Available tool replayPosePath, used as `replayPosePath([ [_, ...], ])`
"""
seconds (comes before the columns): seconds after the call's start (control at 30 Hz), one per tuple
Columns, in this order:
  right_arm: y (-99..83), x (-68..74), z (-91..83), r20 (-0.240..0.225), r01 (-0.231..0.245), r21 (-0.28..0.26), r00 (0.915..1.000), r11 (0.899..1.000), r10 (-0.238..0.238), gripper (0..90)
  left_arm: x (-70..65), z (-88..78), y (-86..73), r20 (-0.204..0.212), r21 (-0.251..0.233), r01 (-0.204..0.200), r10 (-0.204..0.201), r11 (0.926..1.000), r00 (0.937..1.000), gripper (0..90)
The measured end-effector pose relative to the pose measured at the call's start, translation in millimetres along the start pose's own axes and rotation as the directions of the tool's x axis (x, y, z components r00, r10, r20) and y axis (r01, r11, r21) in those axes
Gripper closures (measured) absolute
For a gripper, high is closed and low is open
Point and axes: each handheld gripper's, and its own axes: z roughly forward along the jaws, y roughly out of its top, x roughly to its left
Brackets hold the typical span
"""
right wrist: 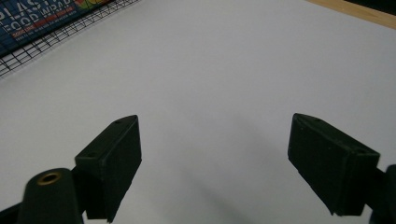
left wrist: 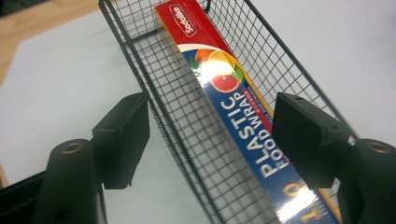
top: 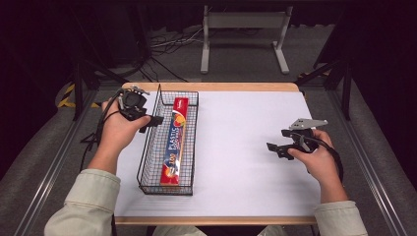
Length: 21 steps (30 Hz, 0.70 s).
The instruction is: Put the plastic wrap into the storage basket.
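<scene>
The plastic food wrap box [left wrist: 233, 112] is long and narrow, red at its far end, blue with white lettering and a citrus picture. It lies flat along the bottom of the wire basket [top: 150, 147]. My left claw [left wrist: 210, 135] hovers above the basket's left rim, jaws spread and empty. My right claw [right wrist: 212, 158] gapes empty, well right of the basket.

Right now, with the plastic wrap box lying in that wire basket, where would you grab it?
Probably from above, across the narrow width of the plastic wrap box near its middle. It lies flat along the wire basket, whose walls block the sides, though the fit looks tight on the right.
</scene>
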Motion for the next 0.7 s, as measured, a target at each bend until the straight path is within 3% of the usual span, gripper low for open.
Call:
replayPosePath([
  [0.07, -0.8, 0.8, 1.2, -0.001, -0.002, 0.007, 1.0000, 1.000, 0.002, 18.2, 9.1, -3.9, -6.4, 0.019, -0.024, -0.018, 0.019, 0.9995, 0.9996, 28.5],
  [0.17, -2.2, 0.9, 1.7, 0.001, 0.002, 0.010, 1.0000, 1.000, -0.002, 18.1, 21.3, -9.8, -14.9, 0.023, -0.061, -0.011, 0.012, 0.9981, 0.9997, 28.3],
  [0.3, -4.2, -0.4, 0.0, 0.007, -0.003, 0.011, 1.0000, 1.000, 0.003, 18.2, 30.6, -12.2, -21.2, 0.010, -0.089, 0.012, -0.011, 0.9960, 0.9999, 28.7],
  [0.4, -5.7, -2.3, -1.8, 0.012, -0.009, 0.009, 0.9999, 1.000, 0.009, 18.2, 41.4, -11.4, -31.5, 0.000, -0.122, 0.057, -0.058, 0.9909, 0.9983, 28.8],
  [0.5, -6.8, -6.2, -4.2, 0.017, -0.017, -0.004, 0.9997, 1.000, 0.018, 18.1, 45.2, -10.6, -37.2, -0.006, -0.126, 0.061, -0.062, 0.9901, 0.9981, 28.3],
  [0.63, -8.6, -10.0, -5.8, 0.024, -0.024, -0.014, 0.9994, 1.000, 0.024, 18.2, 50.3, -11.4, -50.0, -0.011, -0.169, 0.057, -0.060, 0.9839, 0.9982, 28.5],
  [0.7, -9.5, -12.1, -6.8, 0.030, -0.029, -0.016, 0.9991, 0.999, 0.030, 18.2, 52.2, -10.8, -57.2, -0.022, -0.172, 0.071, -0.076, 0.9826, 0.9969, 28.8],
])
